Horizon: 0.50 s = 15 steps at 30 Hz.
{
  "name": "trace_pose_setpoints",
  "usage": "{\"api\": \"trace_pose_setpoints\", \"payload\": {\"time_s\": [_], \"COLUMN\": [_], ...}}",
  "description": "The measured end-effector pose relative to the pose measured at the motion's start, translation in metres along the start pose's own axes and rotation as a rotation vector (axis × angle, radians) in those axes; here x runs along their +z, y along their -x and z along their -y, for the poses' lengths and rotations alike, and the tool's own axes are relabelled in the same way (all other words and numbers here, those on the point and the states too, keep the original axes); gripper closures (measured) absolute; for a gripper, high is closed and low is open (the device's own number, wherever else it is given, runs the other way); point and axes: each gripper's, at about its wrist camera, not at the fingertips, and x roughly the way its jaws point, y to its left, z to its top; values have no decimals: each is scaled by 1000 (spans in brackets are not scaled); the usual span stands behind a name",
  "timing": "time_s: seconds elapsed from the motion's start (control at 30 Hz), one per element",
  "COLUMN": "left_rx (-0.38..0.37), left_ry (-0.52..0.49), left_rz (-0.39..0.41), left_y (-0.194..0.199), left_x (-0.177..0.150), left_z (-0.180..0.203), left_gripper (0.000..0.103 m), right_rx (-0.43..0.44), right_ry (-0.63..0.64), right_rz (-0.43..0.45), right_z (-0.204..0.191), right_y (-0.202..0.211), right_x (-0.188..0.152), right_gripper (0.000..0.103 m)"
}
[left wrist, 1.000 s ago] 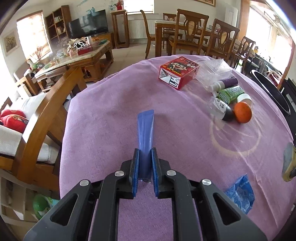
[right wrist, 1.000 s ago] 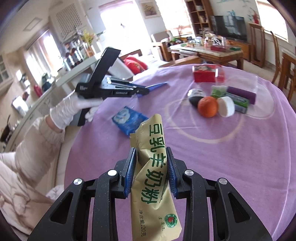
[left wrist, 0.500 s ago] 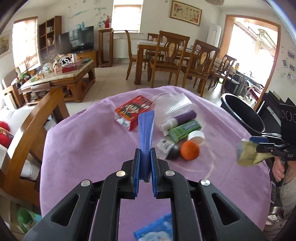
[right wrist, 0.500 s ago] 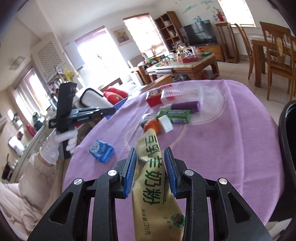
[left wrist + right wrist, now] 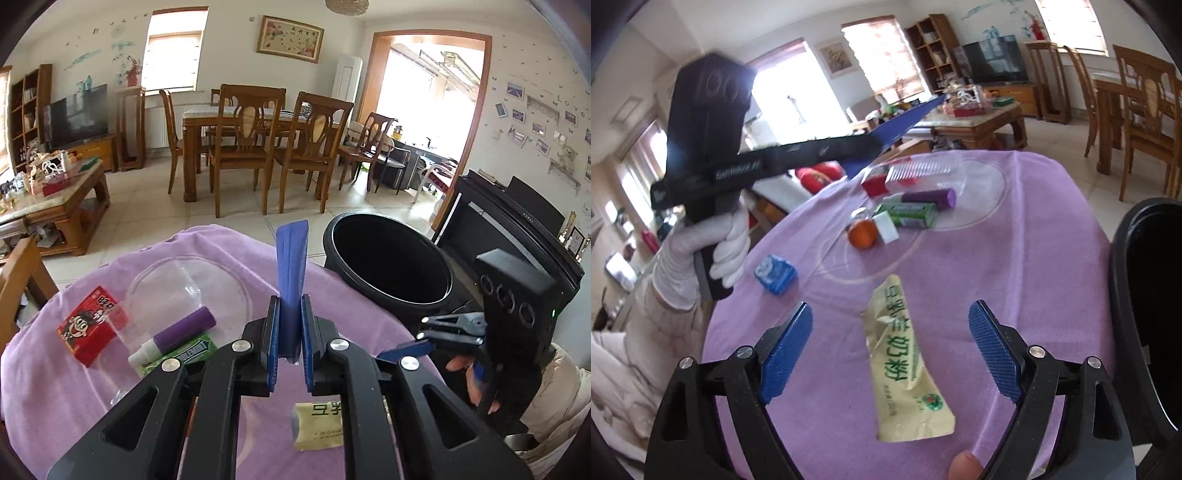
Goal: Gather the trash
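My left gripper (image 5: 289, 354) is shut on a flat blue wrapper (image 5: 291, 266) and holds it up above the purple table, pointing toward the black trash bin (image 5: 388, 269). It also shows in the right wrist view (image 5: 864, 146), raised above the table. My right gripper (image 5: 890, 350) is open and empty. A yellow sachet with green print (image 5: 905, 373) lies flat on the cloth between its spread fingers; it also shows in the left wrist view (image 5: 319, 424). The bin's rim (image 5: 1123, 258) stands at the table's right edge.
On the purple cloth (image 5: 1015, 258) lie a blue packet (image 5: 775, 273), an orange (image 5: 862, 233), a white cap, a green box (image 5: 910, 216), a purple tube (image 5: 931, 195), a red box (image 5: 90, 325) and clear plastic lids (image 5: 188, 280). Dining chairs and a piano stand beyond.
My right gripper has opened and the yellow sachet now lies on the cloth. My left gripper has swung right and up with the blue wrapper, toward the bin.
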Motion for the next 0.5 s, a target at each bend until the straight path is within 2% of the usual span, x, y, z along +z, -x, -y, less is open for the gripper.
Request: {"api": "trace_pose_setpoints", "payload": {"time_s": [0.03, 0.07, 0.1, 0.13, 0.17, 0.33, 0.5], "left_rx": [-8, -17, -24, -22, -19, -23, -47], "left_ry": [3, 9, 13, 12, 10, 17, 19], "left_rz": [0, -1, -1, -1, -1, -4, 2], "left_y": [-3, -4, -6, -7, -8, -13, -24], "left_x": [1, 1, 3, 2, 3, 4, 10], "left_z": [2, 3, 3, 4, 5, 10, 20], "left_gripper": [92, 92, 92, 92, 92, 92, 92], "right_rx": [-31, -58, -68, -68, -71, -57, -92], "right_ry": [35, 70, 91, 97, 96, 62, -54], "right_rz": [-34, -63, -91, -118, -125, -59, 97], "right_z": [-5, -10, -13, -13, -13, -3, 34], "right_y": [-9, -19, -28, -35, -39, -25, 27], "right_x": [-2, -4, -7, -10, -13, -14, -8], "right_gripper": [18, 24, 50, 64, 71, 74, 74]}}
